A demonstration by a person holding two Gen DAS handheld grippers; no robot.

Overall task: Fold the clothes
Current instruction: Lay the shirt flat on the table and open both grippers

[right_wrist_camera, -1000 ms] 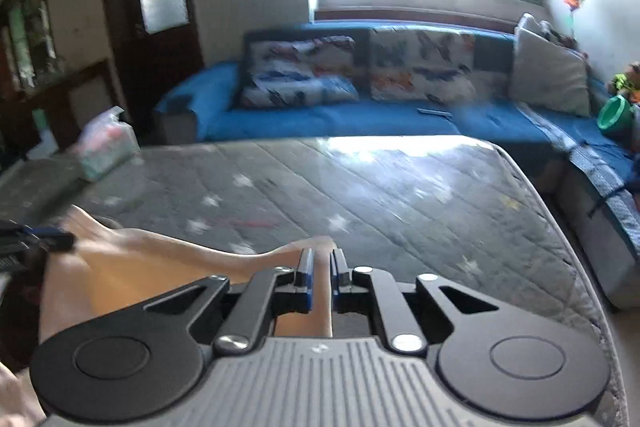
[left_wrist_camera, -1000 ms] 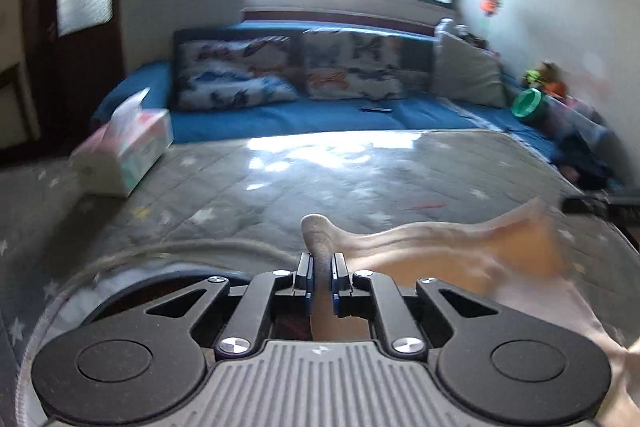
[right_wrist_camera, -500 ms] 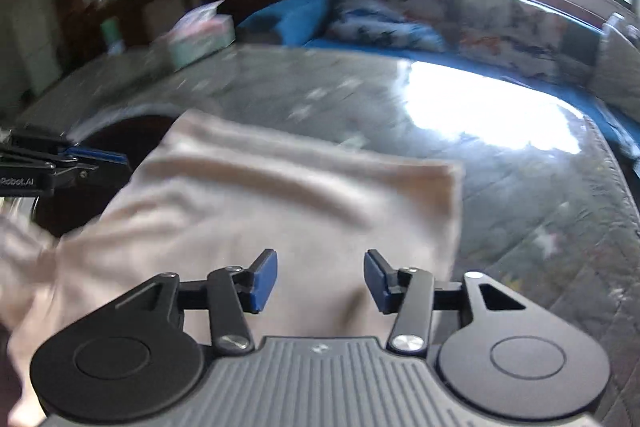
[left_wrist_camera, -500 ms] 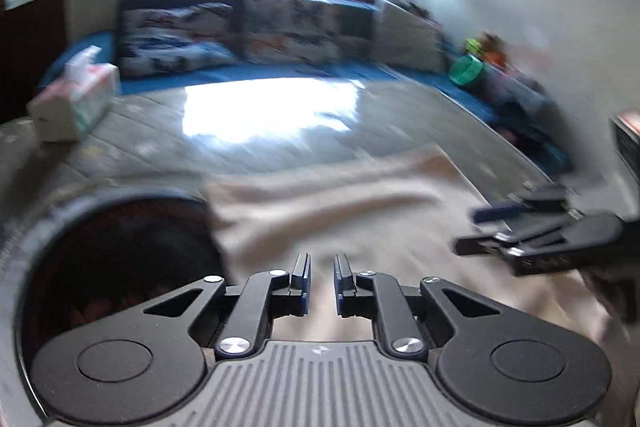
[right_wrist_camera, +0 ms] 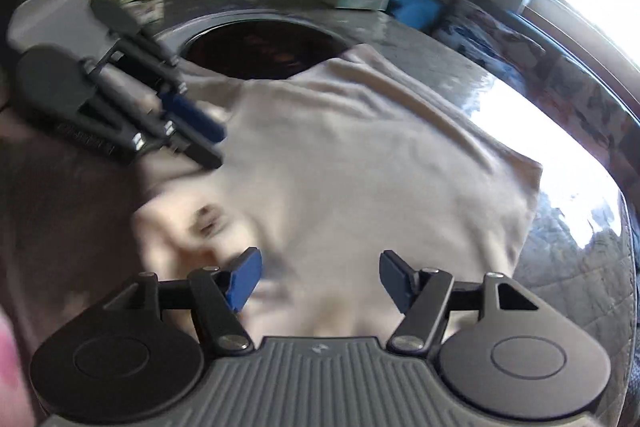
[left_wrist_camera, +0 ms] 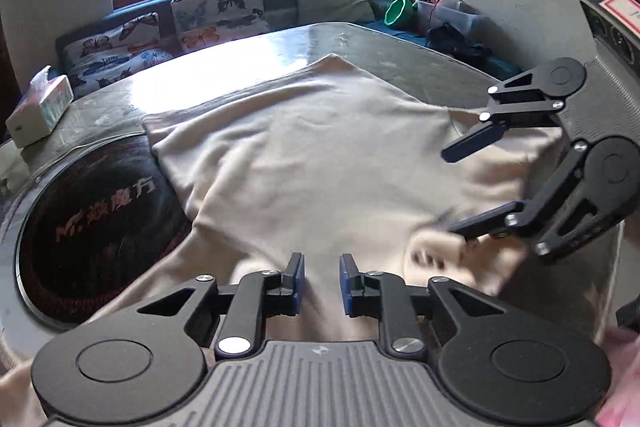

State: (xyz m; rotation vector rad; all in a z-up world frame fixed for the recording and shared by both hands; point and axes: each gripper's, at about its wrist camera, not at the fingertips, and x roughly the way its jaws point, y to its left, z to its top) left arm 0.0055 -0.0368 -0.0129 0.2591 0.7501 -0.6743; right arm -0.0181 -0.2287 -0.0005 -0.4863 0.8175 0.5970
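Observation:
A beige garment (left_wrist_camera: 320,163) lies spread flat on the glass-topped table, partly over a dark round inset; it also shows in the right wrist view (right_wrist_camera: 360,163). My left gripper (left_wrist_camera: 320,279) hovers over the garment's near edge with its jaws slightly apart and nothing between them. It shows at the left of the right wrist view (right_wrist_camera: 196,139). My right gripper (right_wrist_camera: 318,281) is wide open and empty over the garment's near part. It shows at the right of the left wrist view (left_wrist_camera: 460,191).
A dark round inset (left_wrist_camera: 92,223) with red lettering lies in the table at left. A tissue box (left_wrist_camera: 40,107) stands at the far left edge. A blue sofa with butterfly cushions (left_wrist_camera: 216,15) runs behind the table. Toys and a green cup (left_wrist_camera: 400,13) sit at far right.
Both grippers let go of the garment and opened. The garment, held up between them a second ago, now lies spread on the table. Both grippers have turned inward toward each other.

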